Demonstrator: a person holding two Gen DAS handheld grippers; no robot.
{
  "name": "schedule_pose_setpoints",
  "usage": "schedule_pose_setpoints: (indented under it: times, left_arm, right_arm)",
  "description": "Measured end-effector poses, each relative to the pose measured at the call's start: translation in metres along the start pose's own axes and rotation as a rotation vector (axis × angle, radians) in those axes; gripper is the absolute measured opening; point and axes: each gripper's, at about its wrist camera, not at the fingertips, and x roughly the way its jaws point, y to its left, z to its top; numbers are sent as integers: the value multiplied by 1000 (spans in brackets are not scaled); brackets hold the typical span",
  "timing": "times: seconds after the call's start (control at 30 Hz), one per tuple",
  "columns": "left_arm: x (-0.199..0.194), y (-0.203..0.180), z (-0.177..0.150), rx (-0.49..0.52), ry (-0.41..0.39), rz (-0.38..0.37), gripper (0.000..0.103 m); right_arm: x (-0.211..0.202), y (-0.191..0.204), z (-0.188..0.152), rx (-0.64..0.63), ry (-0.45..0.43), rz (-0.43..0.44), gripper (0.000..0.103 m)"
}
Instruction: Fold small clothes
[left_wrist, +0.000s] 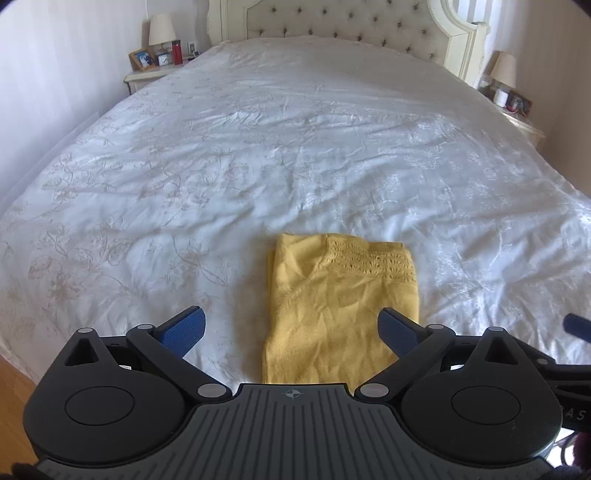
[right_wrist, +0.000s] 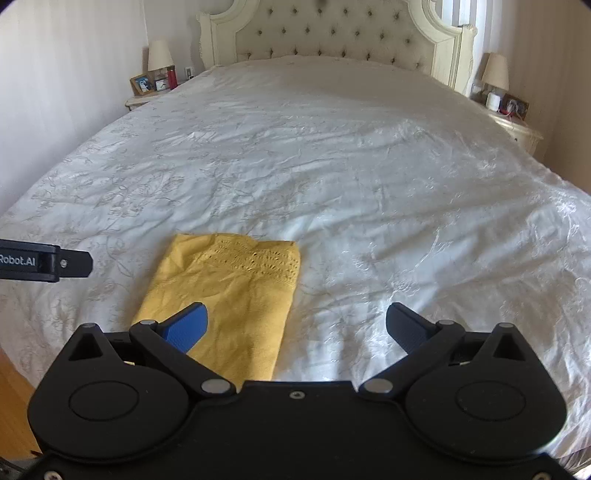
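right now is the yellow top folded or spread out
Folded. The yellow top lies on the bed as a compact rectangle, with doubled layers showing along its left edge and the lace band across the far end.

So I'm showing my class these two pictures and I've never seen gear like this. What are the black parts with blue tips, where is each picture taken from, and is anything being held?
Each picture comes from a fisheye camera mounted on a tool that a person carries, one in each hand, looking forward along its two fingers. The black parts at the bottom are that tool. The left hand-held gripper stands open, its blue pads spread wide and empty. The right hand-held gripper is open and empty too.

A folded mustard-yellow knitted garment with a lacy openwork band lies flat on the white floral-patterned bed cover, near the bed's foot. Nothing is held. In the right wrist view the garment sits towards the left, and the other tool's dark tip pokes in from the left edge.
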Motion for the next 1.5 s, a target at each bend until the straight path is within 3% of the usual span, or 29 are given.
schedule_pose_setpoints:
  times: [0.13, 0.23, 0.77, 1.5]
  left_arm:
    - [4, -1, -4, -6, 42, 13, 101]
    - [6, 1, -6, 11, 66, 26, 95]
    - [-10, 32, -24, 18, 100, -9, 95]
    - [-43, 50, -48, 32, 65, -34, 95]
  right_arm:
    - [-2, -1, -3, 57, 32, 33, 102]
    - [-6, 1, -5, 77, 33, 38, 102]
    - [-29, 35, -7, 86, 32, -17, 102]
    - [-54, 68, -30, 102, 8, -45, 102]
